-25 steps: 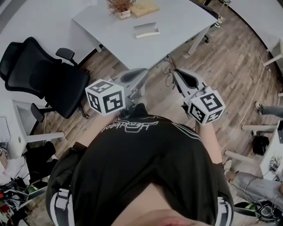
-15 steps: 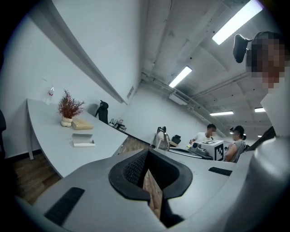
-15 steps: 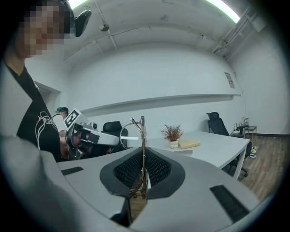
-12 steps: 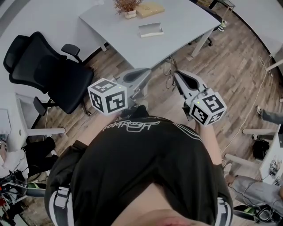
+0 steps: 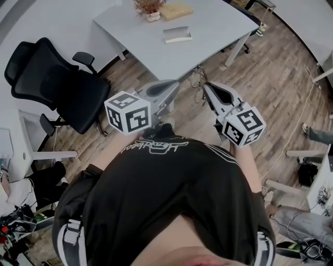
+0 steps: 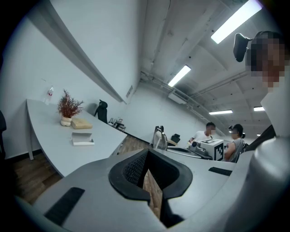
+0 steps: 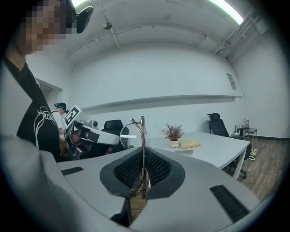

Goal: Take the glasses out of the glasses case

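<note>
I stand a step back from the grey table [image 5: 213,36], a gripper in each hand at waist height. My right gripper [image 5: 206,86] is shut on thin metal-framed glasses [image 5: 197,88], whose frame rises between the pads [image 7: 142,136] in the right gripper view. My left gripper [image 5: 174,84] is beside it, shut and holding nothing [image 6: 147,159]. The glasses [image 6: 159,137] also appear in the left gripper view. The white glasses case [image 5: 177,35] lies open on the table, well beyond both grippers.
A potted dried plant [image 5: 148,8] and a tan box [image 5: 176,10] sit behind the case. A black office chair [image 5: 52,85] stands left of the table on the wooden floor. Other people sit at desks to the right [image 6: 213,136].
Both grippers have drifted slightly sideways together. The glasses stay in the right gripper and the case has not moved.
</note>
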Demonstrator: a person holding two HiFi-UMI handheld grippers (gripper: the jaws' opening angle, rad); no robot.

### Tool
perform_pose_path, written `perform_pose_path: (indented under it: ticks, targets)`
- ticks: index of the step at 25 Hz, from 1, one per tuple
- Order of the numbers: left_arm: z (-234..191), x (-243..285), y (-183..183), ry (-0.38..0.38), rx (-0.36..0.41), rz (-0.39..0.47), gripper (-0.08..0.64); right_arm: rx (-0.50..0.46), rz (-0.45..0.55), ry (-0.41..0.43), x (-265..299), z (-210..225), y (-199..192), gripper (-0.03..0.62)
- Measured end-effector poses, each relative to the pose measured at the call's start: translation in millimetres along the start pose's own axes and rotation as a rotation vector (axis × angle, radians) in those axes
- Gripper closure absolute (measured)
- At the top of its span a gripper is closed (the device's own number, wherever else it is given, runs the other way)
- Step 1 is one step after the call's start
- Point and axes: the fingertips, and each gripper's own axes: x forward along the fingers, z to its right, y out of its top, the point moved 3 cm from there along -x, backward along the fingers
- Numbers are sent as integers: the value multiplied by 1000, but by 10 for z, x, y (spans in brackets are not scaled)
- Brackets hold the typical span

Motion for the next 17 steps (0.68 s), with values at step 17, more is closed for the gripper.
perform_pose_path:
  ticks: [17]
  targets:
    - [-91, -158, -178, 53, -42, 5, 553, 2, -20, 34, 75, -107, -81, 574]
